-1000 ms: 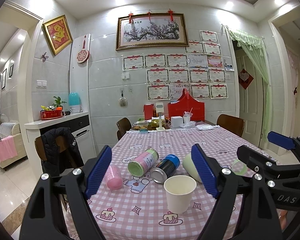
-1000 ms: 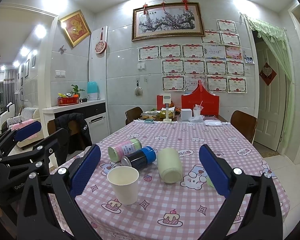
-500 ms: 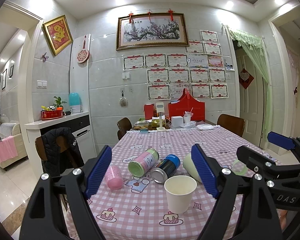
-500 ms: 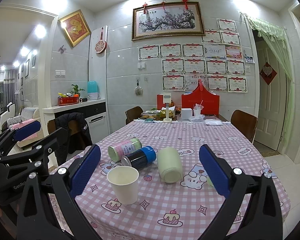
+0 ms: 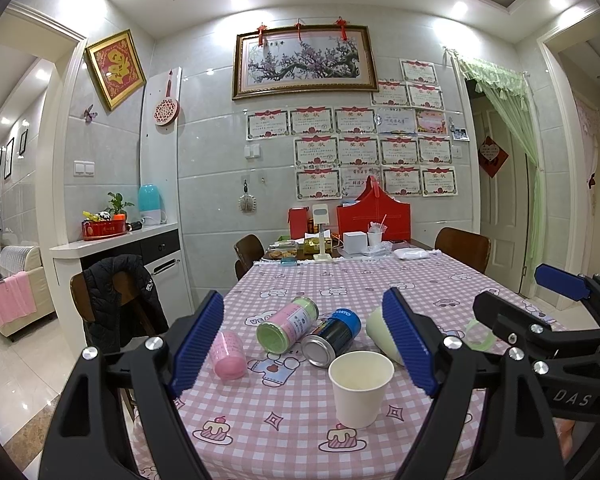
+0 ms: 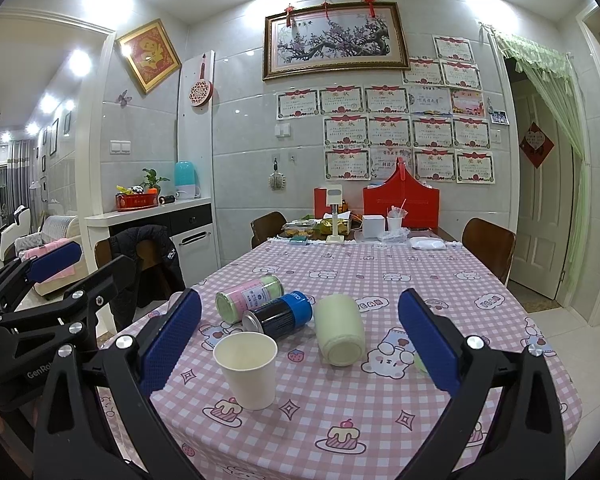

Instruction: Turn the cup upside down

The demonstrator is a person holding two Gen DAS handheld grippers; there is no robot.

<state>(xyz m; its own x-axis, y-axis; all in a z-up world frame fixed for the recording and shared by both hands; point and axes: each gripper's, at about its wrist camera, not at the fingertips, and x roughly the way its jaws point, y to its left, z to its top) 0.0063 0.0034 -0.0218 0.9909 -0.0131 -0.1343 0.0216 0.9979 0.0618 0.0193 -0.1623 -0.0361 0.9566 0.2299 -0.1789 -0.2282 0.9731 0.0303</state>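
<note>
A white paper cup stands upright, mouth up, near the front of the pink checked table; it also shows in the right wrist view. My left gripper is open and empty, held back from the cup, which sits low and right between its fingers. My right gripper is open and empty, with the cup low and left between its fingers. Each gripper shows at the edge of the other's view.
Behind the cup lie a pink-and-green can, a dark blue can, a pale green cup and a pink cup, all on their sides. A chair with a black jacket stands left. Boxes and clutter fill the table's far end.
</note>
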